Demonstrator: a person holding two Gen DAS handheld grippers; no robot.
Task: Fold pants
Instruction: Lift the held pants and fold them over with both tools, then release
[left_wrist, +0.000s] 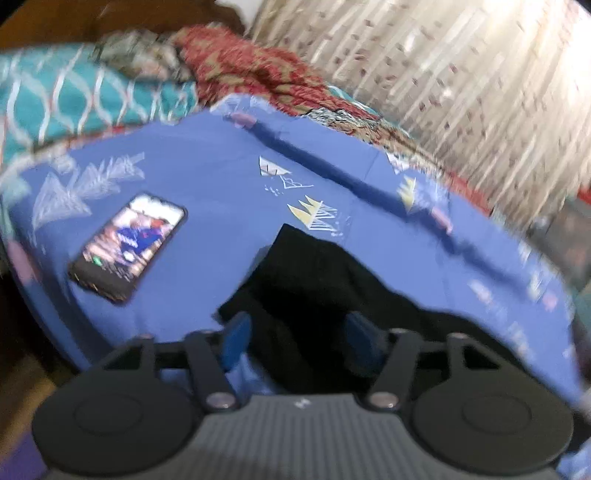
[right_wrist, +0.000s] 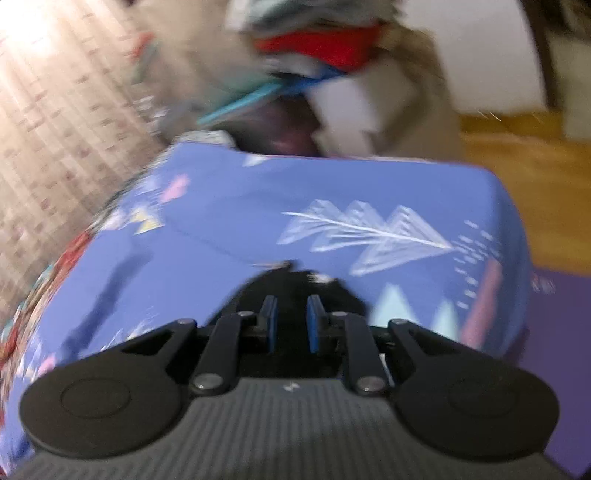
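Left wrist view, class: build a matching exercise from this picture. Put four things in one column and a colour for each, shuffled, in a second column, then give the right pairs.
Things
1. pants
2. bedsheet
3. phone
4. pillow

Colours
A. teal with white wavy lines
B. blue with white triangle prints
C. black cloth
D. dark frame, lit screen

Pairs: 1-C, 2-B, 3-D, 4-A
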